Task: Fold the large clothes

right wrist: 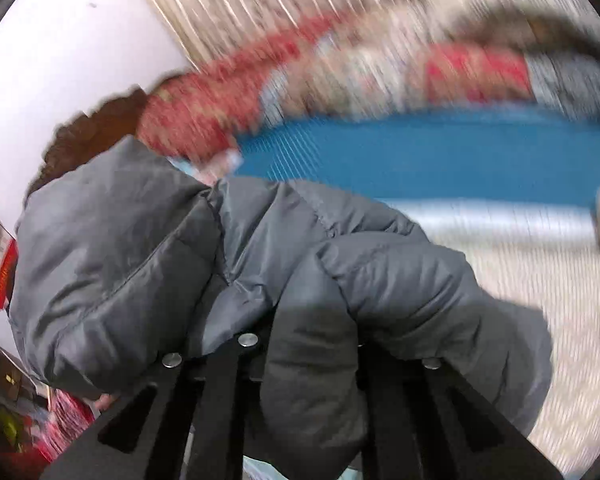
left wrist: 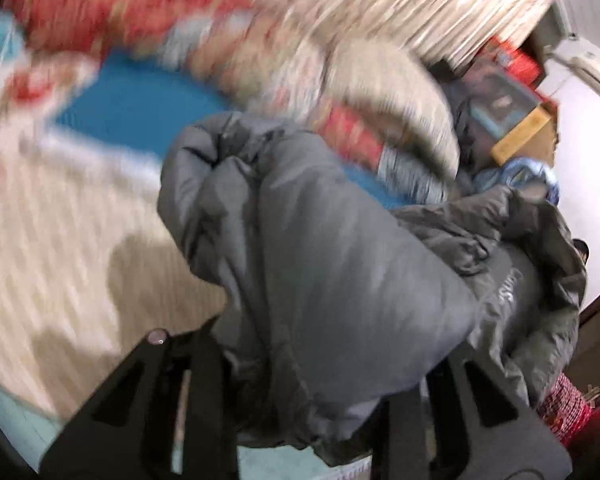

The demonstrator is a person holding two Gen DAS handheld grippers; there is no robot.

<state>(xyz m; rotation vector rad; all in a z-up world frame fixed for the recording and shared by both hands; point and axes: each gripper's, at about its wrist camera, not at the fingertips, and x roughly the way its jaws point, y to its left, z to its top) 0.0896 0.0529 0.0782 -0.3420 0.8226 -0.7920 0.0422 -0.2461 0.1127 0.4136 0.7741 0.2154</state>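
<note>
A large grey puffer jacket [left wrist: 320,280] fills the middle of the left wrist view, bunched and lifted above the bed. My left gripper [left wrist: 320,392] is shut on a thick fold of it; the fingertips are buried in the fabric. In the right wrist view the same jacket [right wrist: 148,264] hangs in puffy folds. My right gripper [right wrist: 312,356] is shut on another bunch of it, with the cloth draped over both black fingers [right wrist: 216,384].
Below lies a bed with a blue sheet [left wrist: 140,108], a red, white and beige patterned quilt [left wrist: 132,16] and a striped cream blanket [left wrist: 60,240]. Boxes [left wrist: 512,92] are stacked by the white wall at right. The background is motion-blurred.
</note>
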